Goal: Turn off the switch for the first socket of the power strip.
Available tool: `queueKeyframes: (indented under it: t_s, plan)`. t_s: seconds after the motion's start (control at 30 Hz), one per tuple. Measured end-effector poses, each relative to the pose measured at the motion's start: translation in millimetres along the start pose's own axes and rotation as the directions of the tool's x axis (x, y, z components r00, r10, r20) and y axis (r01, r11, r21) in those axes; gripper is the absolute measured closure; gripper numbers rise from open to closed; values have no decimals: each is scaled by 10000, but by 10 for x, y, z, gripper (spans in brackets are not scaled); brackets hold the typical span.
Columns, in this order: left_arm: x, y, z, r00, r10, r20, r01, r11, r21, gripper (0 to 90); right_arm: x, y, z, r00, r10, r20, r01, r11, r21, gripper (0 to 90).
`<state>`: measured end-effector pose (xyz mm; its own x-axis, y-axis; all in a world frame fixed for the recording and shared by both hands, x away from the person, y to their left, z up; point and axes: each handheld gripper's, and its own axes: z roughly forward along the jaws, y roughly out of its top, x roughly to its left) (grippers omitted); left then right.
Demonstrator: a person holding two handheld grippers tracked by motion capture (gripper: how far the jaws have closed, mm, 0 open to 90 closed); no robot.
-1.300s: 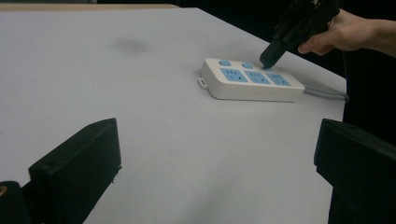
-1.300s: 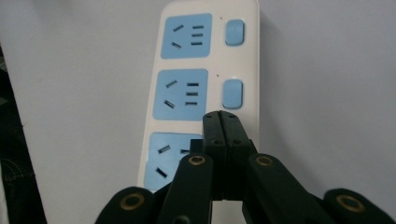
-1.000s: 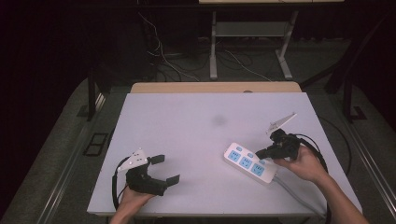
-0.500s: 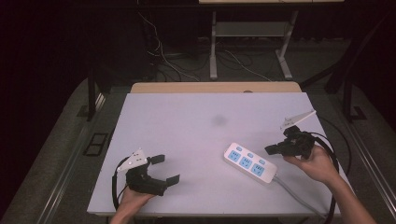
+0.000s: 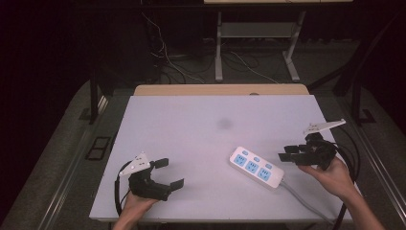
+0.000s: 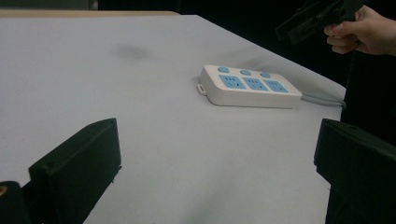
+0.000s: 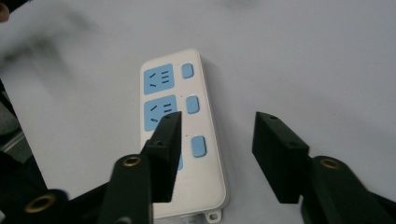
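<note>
Power strip (image 5: pixel 256 167) on table (image 5: pixel 201 124), right of centre; left gripper (image 5: pixel 165 173) near-left, right gripper (image 5: pixel 286 156) just right of strip.

I'm looking down from overhead; both gripper cameras are sitting low and close, sharing the white blue-socketed plastic power strip (image 5: pixel 256 167) (image 6: pixel 251 87) (image 7: pixel 179 133).

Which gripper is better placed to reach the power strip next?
Right. The right gripper hangs open just beside the power strip, jaws aimed at it; the left gripper sits open across the table.
</note>
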<state>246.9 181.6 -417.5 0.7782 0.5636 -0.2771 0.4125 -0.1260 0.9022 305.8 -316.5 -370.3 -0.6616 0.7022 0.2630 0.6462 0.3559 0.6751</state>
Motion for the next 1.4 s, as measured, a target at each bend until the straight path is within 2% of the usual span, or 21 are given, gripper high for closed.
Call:
queueKeyframes:
  t_s: [0.03, 0.07, 0.1, 0.13, 0.27, 0.3, 0.4, 0.43, 0.87, 1.27, 1.4]
  plan:
    - [-1, 0, -1, 10000, 7, -5, -7, 10000, 1, 0, 2, -15, -15, 9999, 78, 70, -77, 9999, -118, 449]
    - [-2, 0, -1, 10000, 2, -4, -2, 10000, -7, 0, 14, -42, -41, 9994, 309, 180, -303, 9990, -328, 380]
    - [-2, 0, -2, 10000, -6, 1, 6, 10000, -18, 0, 14, -42, -41, 9994, 309, 180, -303, 9990, -328, 380]
    - [-1, 0, -2, 10000, -7, 0, 7, 10000, -23, 0, 18, -56, -49, 9989, 410, 222, -401, 9984, -397, 340]
    - [2, 0, -2, 10000, -11, -8, 11, 10000, -10, 0, 35, -106, -62, 9956, 874, 328, -852, 9943, -640, 144]
    - [1, 0, -3, 10000, -17, -7, 17, 10000, -23, 0, 52, -132, -81, 9949, 942, 365, -906, 9918, -906, 102]
    - [2, 0, -4, 10000, -23, -9, 23, 10000, -32, 0, 70, -155, -99, 9936, 1060, 402, -1012, 9890, -1076, 9]
    - [2, 1, -5, 10000, -23, -9, 23, 10000, -31, 0, 83, -179, -119, 9936, 1101, 267, -1057, 9857, -1313, 2]
    - [4, 1, -10, 10000, -12, 2, 12, 10000, -34, 0, 219, -377, -90, 9938, 1048, -367, -1101, 9723, -2062, 3]
    - [2, 0, -12, 10000, -2, 7, 2, 10000, -22, 0, 296, -615, 9, 9975, 546, -457, -648, 9619, -2655, 3]
    - [2, -1, -9, 10000, -20, 10, 20, 10000, -25, 0, 307, -690, 50, 9984, 426, -385, -514, 9621, -2680, 3]
